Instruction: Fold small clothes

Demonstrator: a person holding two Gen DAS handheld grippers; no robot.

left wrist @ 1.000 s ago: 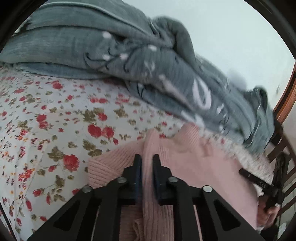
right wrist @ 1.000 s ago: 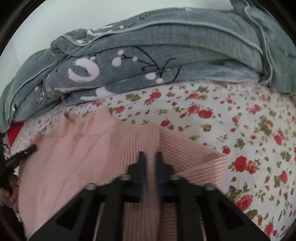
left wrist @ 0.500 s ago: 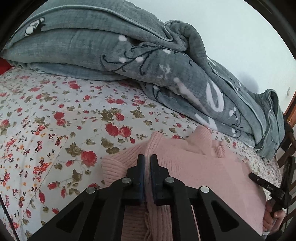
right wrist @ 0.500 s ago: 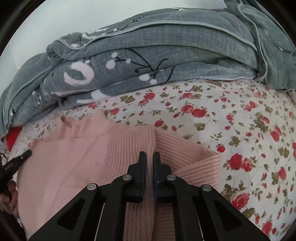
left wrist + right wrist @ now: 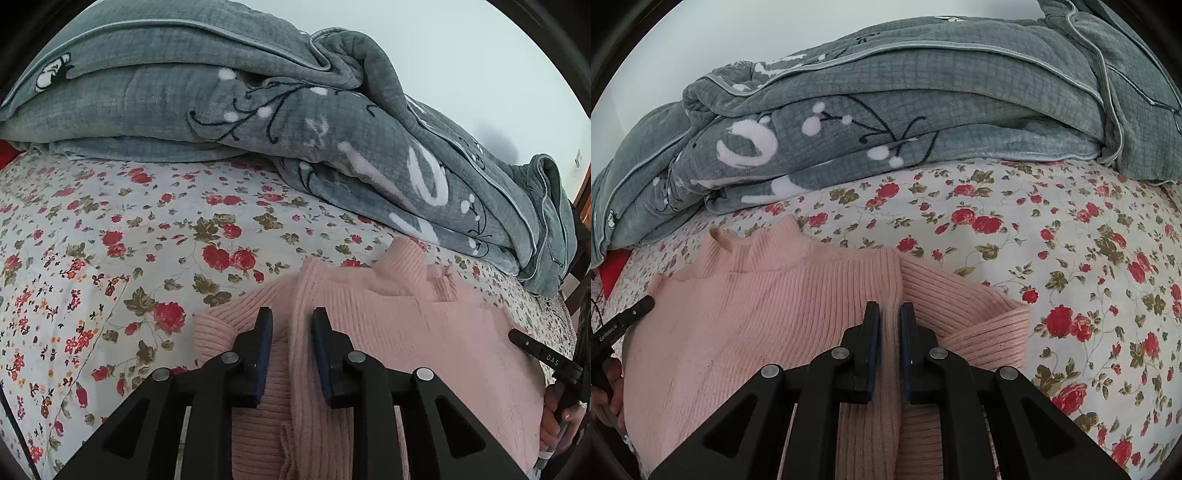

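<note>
A pink ribbed sweater [image 5: 406,325] [image 5: 757,314] lies flat on the flowered bed sheet, collar toward the blanket, with both sleeves folded in. My left gripper [image 5: 291,314] sits at the sweater's left shoulder. Its jaws are opening, and a raised fold of knit stands between them without being pinched. At the other shoulder, the jaws of my right gripper [image 5: 889,306] are also opening, still narrow, with the shoulder seam running between them. Each view shows the other gripper's black finger at the sweater's far edge, with a hand [image 5: 554,424] [image 5: 609,376] behind it.
A bulky grey-green blanket [image 5: 258,110] [image 5: 923,110] with white and black patterns is heaped along the far side of the bed. The flowered sheet [image 5: 110,240] [image 5: 1071,240] spreads out beside the sweater. Something red [image 5: 613,273] shows under the blanket. Wooden furniture [image 5: 583,206] stands past the bed's edge.
Both grippers' jaws have parted from a tight pinch on the sweater's shoulder folds, the left wider than the right. The sweater has settled flat on the sheet.
</note>
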